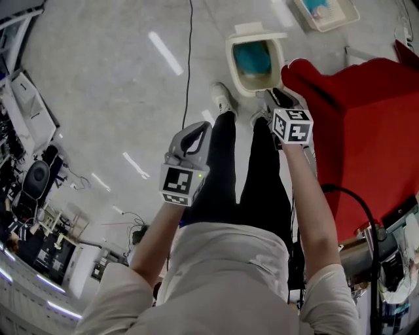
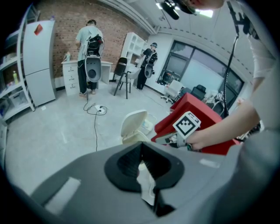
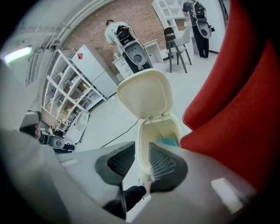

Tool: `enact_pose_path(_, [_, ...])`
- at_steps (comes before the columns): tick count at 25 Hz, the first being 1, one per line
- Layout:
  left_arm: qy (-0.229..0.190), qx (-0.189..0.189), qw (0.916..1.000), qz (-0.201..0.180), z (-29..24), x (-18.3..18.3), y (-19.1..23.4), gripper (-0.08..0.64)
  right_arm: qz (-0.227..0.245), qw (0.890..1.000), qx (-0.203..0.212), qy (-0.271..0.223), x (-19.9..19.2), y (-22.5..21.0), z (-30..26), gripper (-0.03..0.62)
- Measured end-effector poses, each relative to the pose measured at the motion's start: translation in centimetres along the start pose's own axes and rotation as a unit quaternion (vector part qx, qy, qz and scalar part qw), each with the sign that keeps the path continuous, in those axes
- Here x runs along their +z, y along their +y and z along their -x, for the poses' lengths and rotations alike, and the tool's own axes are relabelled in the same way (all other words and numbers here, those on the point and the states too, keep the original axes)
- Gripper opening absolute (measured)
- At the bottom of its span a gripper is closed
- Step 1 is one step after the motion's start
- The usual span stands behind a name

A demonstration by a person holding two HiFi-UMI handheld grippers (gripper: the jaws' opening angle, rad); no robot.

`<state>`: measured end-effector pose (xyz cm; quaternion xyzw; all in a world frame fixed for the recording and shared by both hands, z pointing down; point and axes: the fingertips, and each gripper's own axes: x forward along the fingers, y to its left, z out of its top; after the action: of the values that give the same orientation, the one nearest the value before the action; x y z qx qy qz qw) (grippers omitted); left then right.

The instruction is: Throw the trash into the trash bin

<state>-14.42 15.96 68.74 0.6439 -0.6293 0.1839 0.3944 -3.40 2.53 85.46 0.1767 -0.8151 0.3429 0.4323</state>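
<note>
A cream trash bin (image 1: 252, 84) stands on the floor ahead of the person's feet, lid up, with something teal (image 1: 253, 57) inside. In the right gripper view the bin (image 3: 151, 135) and its raised lid (image 3: 146, 94) lie just beyond my right gripper (image 3: 142, 154), whose jaws stand slightly apart with nothing between them. In the head view that right gripper (image 1: 278, 97) hangs by the bin's near right corner. My left gripper (image 1: 198, 133) is further back, over the left leg. Its jaws (image 2: 141, 151) are shut on a crumpled white scrap of trash (image 2: 146, 183).
A red armchair (image 1: 357, 124) crowds the bin's right side. A black cable (image 1: 190, 59) runs over the grey floor to the left of the bin. A second pale container (image 1: 325, 12) sits far right. Two people (image 2: 89, 52) work at desks by the brick wall.
</note>
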Motion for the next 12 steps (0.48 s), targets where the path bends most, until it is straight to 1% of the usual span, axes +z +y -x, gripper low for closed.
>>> enact_pose_path(6, [0.003,-0.005,0.9999,-0.012,2.5,2.1,-1.7,0.005,0.011,1.000,0.007,-0.020,1.1,2.2,5.4,0.049])
enact_pose_path(12, [0.010,-0.010,0.9997,-0.018,4.5,3.1,-3.4,0.005,0.013,0.999,0.009,-0.036,2.3,3.4,10.5,0.012])
